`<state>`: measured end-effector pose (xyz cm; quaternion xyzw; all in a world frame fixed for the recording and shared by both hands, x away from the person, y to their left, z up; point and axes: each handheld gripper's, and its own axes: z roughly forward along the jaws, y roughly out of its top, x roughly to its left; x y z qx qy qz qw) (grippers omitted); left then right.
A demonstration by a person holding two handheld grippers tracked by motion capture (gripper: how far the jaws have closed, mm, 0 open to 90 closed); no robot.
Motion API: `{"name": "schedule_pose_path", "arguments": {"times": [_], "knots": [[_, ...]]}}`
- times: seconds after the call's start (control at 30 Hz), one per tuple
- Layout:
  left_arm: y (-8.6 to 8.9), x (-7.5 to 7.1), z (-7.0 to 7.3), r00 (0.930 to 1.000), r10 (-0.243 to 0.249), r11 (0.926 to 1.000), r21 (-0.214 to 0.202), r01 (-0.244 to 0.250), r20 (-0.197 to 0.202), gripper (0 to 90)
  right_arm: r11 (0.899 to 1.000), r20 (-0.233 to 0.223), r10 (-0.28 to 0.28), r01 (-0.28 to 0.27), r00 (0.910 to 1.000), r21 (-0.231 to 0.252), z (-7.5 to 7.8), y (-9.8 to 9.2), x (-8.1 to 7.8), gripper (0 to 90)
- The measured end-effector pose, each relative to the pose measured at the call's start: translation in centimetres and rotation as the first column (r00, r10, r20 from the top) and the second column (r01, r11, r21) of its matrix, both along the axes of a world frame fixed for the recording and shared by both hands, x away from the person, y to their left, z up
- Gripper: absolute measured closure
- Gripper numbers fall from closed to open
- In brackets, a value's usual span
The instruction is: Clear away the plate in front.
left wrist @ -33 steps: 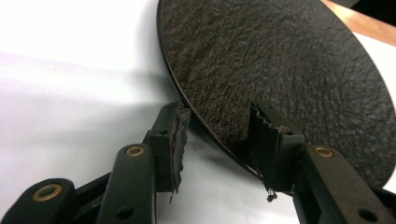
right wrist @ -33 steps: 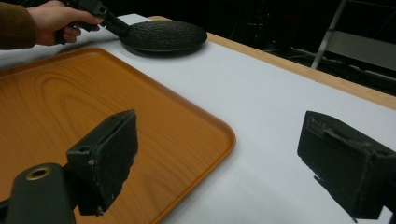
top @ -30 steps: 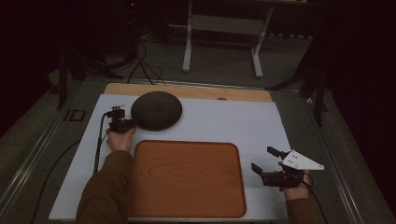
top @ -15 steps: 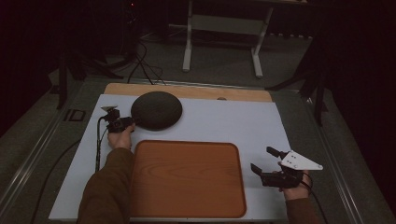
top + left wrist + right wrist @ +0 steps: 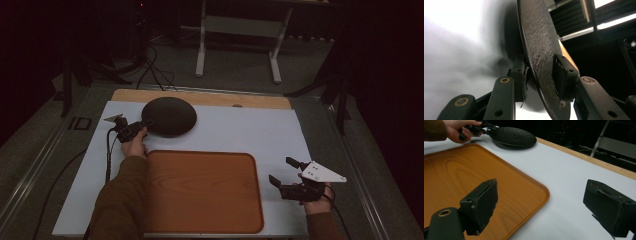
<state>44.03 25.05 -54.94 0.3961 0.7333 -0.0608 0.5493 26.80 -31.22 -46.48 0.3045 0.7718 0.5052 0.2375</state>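
At the tabletop's (image 5: 260, 132) far left, the left hand-held gripper (image 5: 136, 127) reaches rightward onto the near-left rim of the black textured plate (image 5: 169, 116). In the left gripper view its jaws have just been opening a little, yet the plate's rim (image 5: 541, 60) sits between the ridged pads (image 5: 560, 72), one pad under it and one over it, apparently pinching it and tilting the plate off the surface. The plate lies toward the far edge, just beyond the wooden tray (image 5: 202, 190), which is empty and fills the near middle. At the near right corner the right hand-held gripper (image 5: 285, 172) hovers with jaws wide apart, holding nothing, well away from the plate; the left hand is plainly nearer.
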Motion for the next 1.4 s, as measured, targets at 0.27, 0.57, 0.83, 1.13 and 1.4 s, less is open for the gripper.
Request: {"name": "schedule_pose_path", "arguments": {"times": [0.27,0.57,0.83,1.13,1.4], "knots": [[-1.9,1.1,0.3,0.9994,0.003,0.9995,-0.031,-0.004,-0.035,60.6,1.000,0.001,0.000,0.000,1.0000,0.001,0.0,0.0,0.0,12.2],[-2.8,0.9,0.6,0.9904,0.069,0.9942,-0.073,-0.078,-0.120,84.4,1.000,0.009,-0.003,0.003,1.0000,0.009,0.1,-0.3,-0.1,12.2],[-3.0,0.9,1.4,0.9839,0.081,0.9915,-0.087,-0.096,-0.159,84.8,1.000,0.008,-0.007,0.007,0.9999,0.008,0.1,-0.4,-0.1,12.2],[-3.3,0.6,2.7,0.9890,0.042,0.9908,-0.122,-0.059,-0.142,85.3,1.000,0.009,-0.012,0.012,0.9999,0.014,0.2,-0.5,-0.2,12.2],[-3.4,-0.2,3.8,0.9912,0.004,0.9933,-0.114,-0.019,-0.132,85.3,1.000,0.010,-0.013,0.013,0.9999,0.016,0.2,-0.5,-0.2,12.2]]}}
